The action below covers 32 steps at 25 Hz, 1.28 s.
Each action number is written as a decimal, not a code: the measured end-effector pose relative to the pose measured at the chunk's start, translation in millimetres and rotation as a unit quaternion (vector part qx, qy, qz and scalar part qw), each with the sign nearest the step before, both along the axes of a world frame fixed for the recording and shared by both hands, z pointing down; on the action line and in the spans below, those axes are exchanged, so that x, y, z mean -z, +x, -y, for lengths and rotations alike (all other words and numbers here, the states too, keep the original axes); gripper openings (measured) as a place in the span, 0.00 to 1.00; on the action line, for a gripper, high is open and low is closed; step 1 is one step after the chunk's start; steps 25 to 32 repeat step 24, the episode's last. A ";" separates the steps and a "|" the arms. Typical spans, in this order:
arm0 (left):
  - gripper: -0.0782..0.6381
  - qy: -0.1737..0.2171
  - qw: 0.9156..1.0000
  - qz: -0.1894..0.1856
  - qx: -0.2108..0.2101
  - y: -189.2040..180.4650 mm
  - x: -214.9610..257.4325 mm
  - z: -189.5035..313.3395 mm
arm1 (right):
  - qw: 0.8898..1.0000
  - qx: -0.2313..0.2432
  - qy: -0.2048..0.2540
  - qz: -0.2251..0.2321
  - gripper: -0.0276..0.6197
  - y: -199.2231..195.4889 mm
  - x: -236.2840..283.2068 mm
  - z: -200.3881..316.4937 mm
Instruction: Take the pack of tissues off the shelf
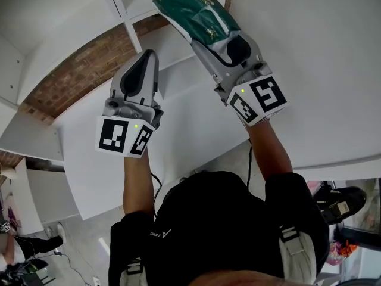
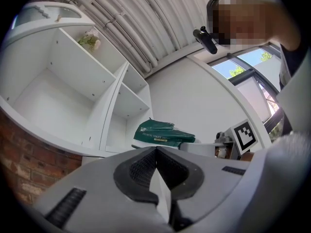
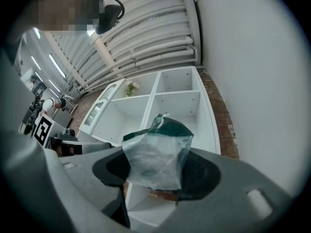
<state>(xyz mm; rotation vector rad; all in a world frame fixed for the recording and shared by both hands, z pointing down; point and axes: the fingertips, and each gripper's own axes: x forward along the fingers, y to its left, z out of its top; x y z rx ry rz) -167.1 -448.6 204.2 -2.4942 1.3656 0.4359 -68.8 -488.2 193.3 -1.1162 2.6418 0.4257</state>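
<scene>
In the head view the jaw tips of the right gripper are covered by the pack of tissues, whose far end meets the picture's top edge. From the left gripper view the pack's print is too small to read. A small pale thing high in the shelf, perhaps flowers, cannot be made out. The right gripper view hides the shelf's lowest compartments behind the gripper's body.

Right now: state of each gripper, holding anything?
Left gripper: closed, jaws together, nothing between them.
Right gripper: closed on the pack of tissues.
</scene>
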 end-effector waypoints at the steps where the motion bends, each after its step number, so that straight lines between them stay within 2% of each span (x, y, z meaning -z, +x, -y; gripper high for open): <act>1: 0.11 -0.001 1.000 0.000 0.001 0.1 -0.6 -0.7 | 1.000 0.001 0.002 0.000 0.46 -0.2 -0.4 -1.7; 18: 0.11 0.000 1.000 0.006 -0.004 16.9 0.2 -2.1 | 1.000 0.003 -0.006 0.017 0.46 20.6 -8.0 -7.6; 32: 0.11 -0.001 1.000 0.011 -0.006 19.4 -1.5 -1.3 | 1.000 0.003 -0.009 0.019 0.46 22.6 -10.6 -6.1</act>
